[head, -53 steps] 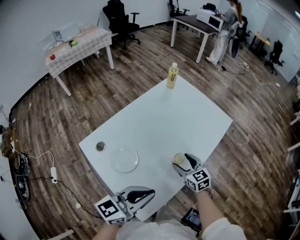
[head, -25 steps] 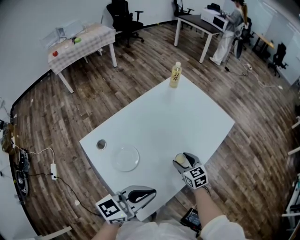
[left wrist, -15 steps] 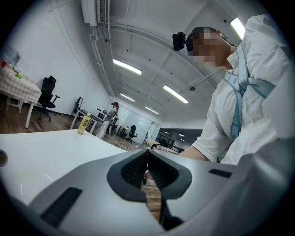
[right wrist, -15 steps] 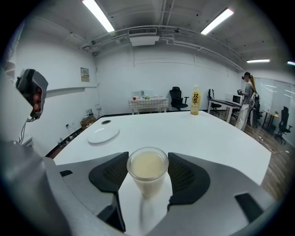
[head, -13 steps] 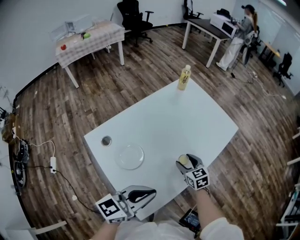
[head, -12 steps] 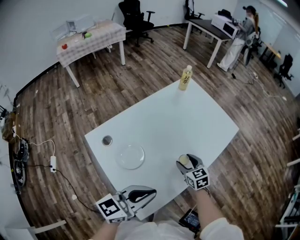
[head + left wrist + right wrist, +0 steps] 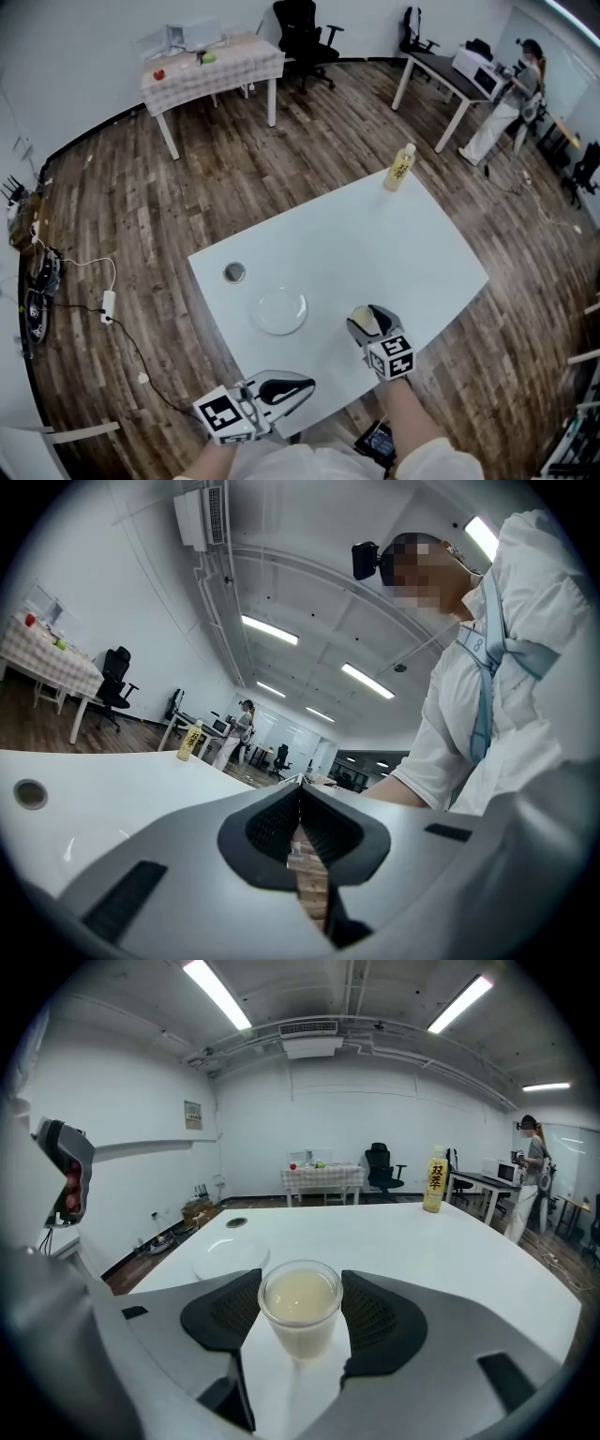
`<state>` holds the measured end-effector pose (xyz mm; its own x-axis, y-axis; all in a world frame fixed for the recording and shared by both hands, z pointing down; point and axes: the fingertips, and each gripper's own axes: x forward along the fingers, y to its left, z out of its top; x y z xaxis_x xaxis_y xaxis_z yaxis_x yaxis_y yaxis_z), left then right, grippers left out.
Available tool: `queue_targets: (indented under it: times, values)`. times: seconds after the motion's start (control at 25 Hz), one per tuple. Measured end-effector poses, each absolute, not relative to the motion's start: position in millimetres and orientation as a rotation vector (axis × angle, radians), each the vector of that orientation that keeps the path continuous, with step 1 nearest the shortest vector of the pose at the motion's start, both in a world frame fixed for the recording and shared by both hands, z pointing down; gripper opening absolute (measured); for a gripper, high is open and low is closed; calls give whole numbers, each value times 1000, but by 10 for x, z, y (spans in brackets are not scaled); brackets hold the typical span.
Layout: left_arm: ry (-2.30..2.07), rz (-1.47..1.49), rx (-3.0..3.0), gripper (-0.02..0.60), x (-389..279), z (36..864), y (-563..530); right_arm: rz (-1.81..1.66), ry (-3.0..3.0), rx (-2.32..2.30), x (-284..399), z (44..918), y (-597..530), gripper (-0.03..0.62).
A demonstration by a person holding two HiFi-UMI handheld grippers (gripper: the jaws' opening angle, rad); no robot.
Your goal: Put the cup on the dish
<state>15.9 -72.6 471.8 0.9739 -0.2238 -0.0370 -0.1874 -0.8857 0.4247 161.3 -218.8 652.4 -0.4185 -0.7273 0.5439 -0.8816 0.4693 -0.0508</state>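
Our right gripper [image 7: 367, 319] has the cup [image 7: 298, 1297] between its jaws. The pads sit against the clear wall on both sides just under the rim, so we read this as a wide grip on the cup. The cup stands upright on the white table [image 7: 375, 234], filled with a pale, milky liquid nearly to the brim.

The dish [image 7: 230, 1258] lies ahead of this gripper and off to its left, flat on the table and apart from the cup, with bare tabletop between them. We judge the coming move to be a lift and a carry forward and left, keeping the cup's axis vertical so nothing spills.

Our left gripper [image 7: 302, 384] has its jaws together with nothing between them. It hangs at the near table edge, behind the dish, and is about as near to it as the right.
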Motion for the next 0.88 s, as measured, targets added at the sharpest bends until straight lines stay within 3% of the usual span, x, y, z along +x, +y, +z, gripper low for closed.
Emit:
queue_targets:
  times: [0.88]
  values:
    - [-438, -147, 2652, 3, -493, 4870, -748, 424, -2421, 1066, -152, 6517, -2762, 284]
